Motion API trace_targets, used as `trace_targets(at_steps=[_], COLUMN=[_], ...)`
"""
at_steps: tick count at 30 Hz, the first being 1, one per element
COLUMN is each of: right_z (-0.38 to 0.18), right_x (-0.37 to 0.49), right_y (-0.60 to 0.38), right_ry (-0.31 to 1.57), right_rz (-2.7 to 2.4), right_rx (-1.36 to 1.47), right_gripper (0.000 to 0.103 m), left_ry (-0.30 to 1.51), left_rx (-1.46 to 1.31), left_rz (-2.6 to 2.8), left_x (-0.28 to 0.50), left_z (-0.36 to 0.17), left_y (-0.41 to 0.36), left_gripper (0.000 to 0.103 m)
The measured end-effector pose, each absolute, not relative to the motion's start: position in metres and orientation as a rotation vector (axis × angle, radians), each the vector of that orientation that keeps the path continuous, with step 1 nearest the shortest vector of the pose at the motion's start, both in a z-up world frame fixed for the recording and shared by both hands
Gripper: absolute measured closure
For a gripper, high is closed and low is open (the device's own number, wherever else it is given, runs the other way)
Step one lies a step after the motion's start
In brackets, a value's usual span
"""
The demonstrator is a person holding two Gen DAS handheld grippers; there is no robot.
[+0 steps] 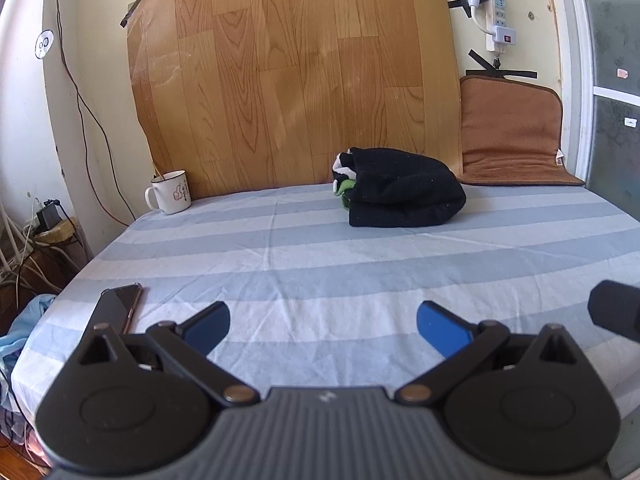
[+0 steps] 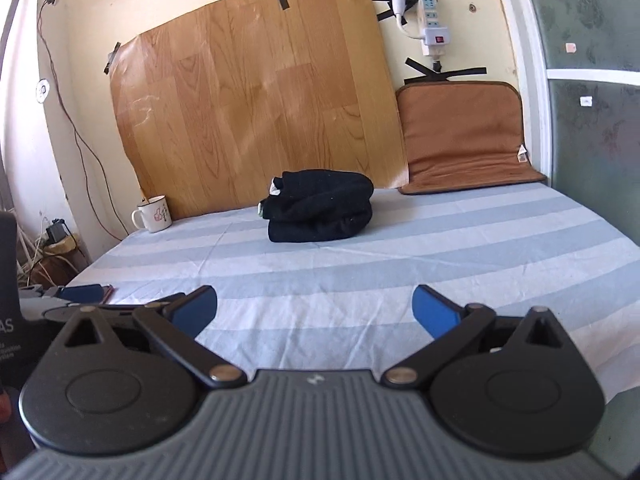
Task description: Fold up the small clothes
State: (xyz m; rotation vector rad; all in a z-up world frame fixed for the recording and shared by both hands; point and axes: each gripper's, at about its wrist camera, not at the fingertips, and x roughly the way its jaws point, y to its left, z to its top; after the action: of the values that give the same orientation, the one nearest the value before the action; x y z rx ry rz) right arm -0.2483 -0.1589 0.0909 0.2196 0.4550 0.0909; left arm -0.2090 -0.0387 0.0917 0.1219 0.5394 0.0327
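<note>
A small black garment [image 1: 404, 190] lies folded in a thick bundle at the far side of the blue-and-white striped sheet [image 1: 320, 264], with a bit of white and green cloth showing at its left end. It also shows in the right wrist view [image 2: 320, 210]. My left gripper [image 1: 322, 328] is open and empty, low over the near part of the sheet, well short of the garment. My right gripper [image 2: 314, 312] is open and empty too, beside the left one, also far from the garment.
A white mug [image 1: 170, 194] stands at the far left of the sheet. A phone [image 1: 130, 304] lies near the left edge. A brown cushion [image 1: 514, 136] leans at the back right. A wood-pattern board [image 1: 296, 88] covers the wall. Cables and a box sit left of the bed.
</note>
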Motion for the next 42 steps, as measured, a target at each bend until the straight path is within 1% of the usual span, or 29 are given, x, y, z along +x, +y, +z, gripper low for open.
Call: trace_targets(at_steps=[5, 42], right_z=[0.085, 0.080], right_x=[-0.246, -0.243], right_y=[-0.153, -0.157], right_ry=[0.483, 0.517], right_rz=[0.110, 0.120], right_rx=[0.209, 0.242], right_gripper=[0.000, 0.000], left_ry=[0.548, 0.648], left_rx=[0.096, 0.106], left_rz=[0.022, 0.030], left_x=[-0.209, -0.204], left_z=[0.090, 0.073], left_y=[-0.033, -0.036], left_gripper=[0.000, 0.000])
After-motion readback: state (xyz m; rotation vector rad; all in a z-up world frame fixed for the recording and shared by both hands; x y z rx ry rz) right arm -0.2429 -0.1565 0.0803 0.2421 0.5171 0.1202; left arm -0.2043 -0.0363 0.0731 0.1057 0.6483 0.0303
